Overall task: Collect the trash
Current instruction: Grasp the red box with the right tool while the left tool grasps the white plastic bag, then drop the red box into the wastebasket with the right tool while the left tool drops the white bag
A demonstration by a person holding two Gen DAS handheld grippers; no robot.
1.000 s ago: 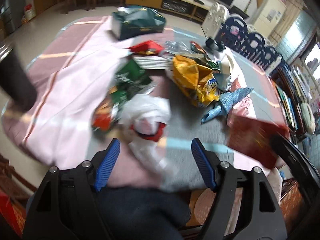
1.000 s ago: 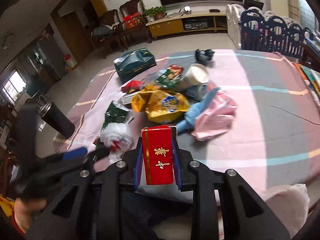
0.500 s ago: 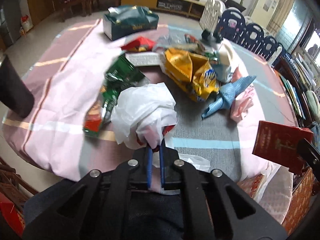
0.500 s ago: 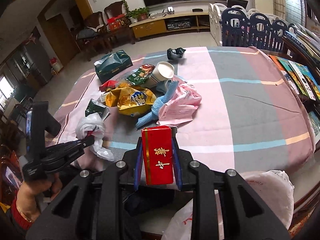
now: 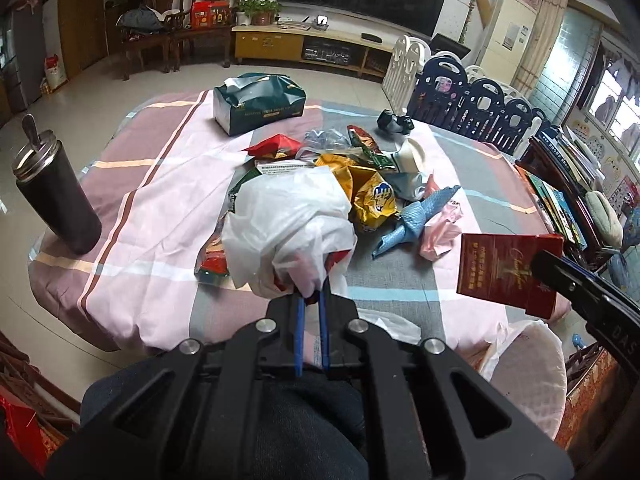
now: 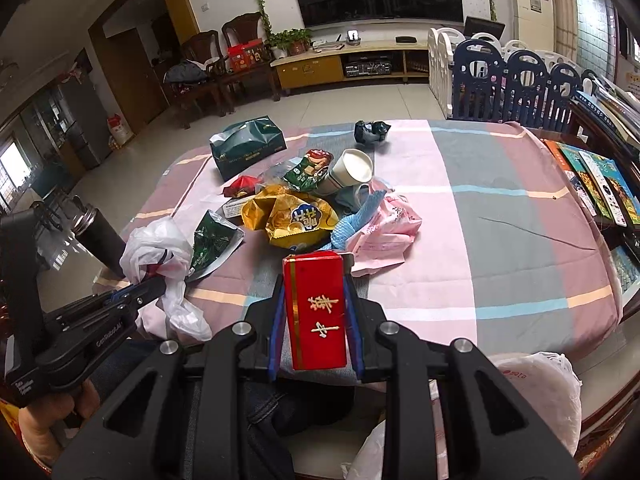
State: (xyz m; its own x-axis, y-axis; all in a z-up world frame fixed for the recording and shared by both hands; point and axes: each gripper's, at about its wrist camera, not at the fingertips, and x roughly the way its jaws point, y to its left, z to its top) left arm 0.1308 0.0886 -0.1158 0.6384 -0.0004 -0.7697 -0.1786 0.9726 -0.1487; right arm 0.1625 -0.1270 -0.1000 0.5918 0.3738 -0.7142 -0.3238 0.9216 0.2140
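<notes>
The left hand-held gripper (image 5: 311, 300) pinches a crumpled white plastic bag (image 5: 286, 220); the right hand-held gripper (image 6: 316, 300) clamps a red cardboard box (image 6: 316, 312). Both pieces next need a trash bag.

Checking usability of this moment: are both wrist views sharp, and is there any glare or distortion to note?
Left wrist view: sharp, the crumpled white plastic bag crisp; strong fisheye bending, dark corners. Right wrist view: also sharp, gold characters on the red rectangular box legible; the window at the left edge is blown out, with glare on the floor nearby.
</notes>
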